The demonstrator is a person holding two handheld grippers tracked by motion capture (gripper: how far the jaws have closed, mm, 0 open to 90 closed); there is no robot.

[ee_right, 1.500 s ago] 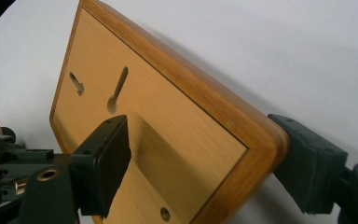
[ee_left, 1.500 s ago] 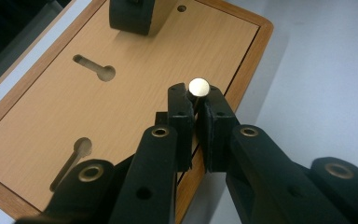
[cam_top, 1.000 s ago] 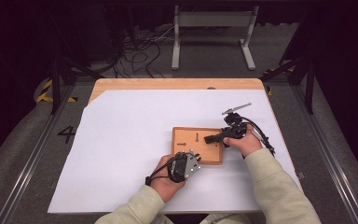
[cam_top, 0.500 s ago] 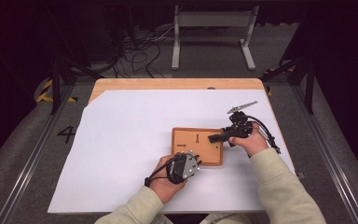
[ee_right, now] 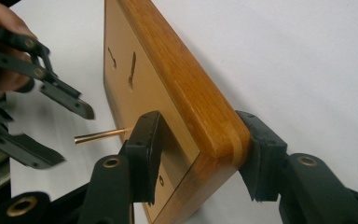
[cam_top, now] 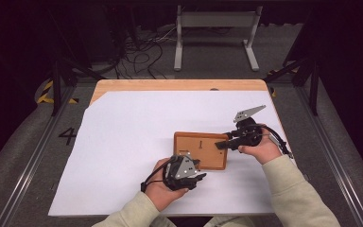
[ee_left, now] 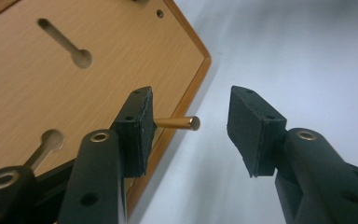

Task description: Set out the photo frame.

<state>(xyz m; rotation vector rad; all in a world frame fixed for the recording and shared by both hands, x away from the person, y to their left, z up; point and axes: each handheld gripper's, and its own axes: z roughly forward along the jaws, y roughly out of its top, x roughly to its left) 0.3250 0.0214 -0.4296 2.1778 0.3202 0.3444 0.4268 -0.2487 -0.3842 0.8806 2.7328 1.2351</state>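
— Since a second ago the left gripper (cam_top: 199, 176) has let its jaws spread; they were pinched together then, and now they stand apart with nothing pressed between the pads. The slim brass-coloured metal pin (ee_left: 177, 123) sticks out of the board's edge into that gap, its free end touching neither pad.

— And the board itself?

— The flat rectangular wooden board with keyhole slots (cam_top: 199, 149) has come up on one side. A second ago it lay flat; now its right edge is lifted, and it sits just right of the centre of the white paper-covered table (cam_top: 123, 142).

— What's lifting it?

— The right gripper (cam_top: 222, 144), at three o'clock from the board. Its jaws have been closing and now clamp the board's thick rounded edge, one pad on the slotted face, the other on the far side.

— Where's the left one, then?

— At about seven o'clock from the board, just beside its near corner, held in the person's left hand (cam_top: 163, 189).

— Anything beyond?

— At twelve o'clock, a grey metal stand (cam_top: 216, 35) on the floor beyond the table.
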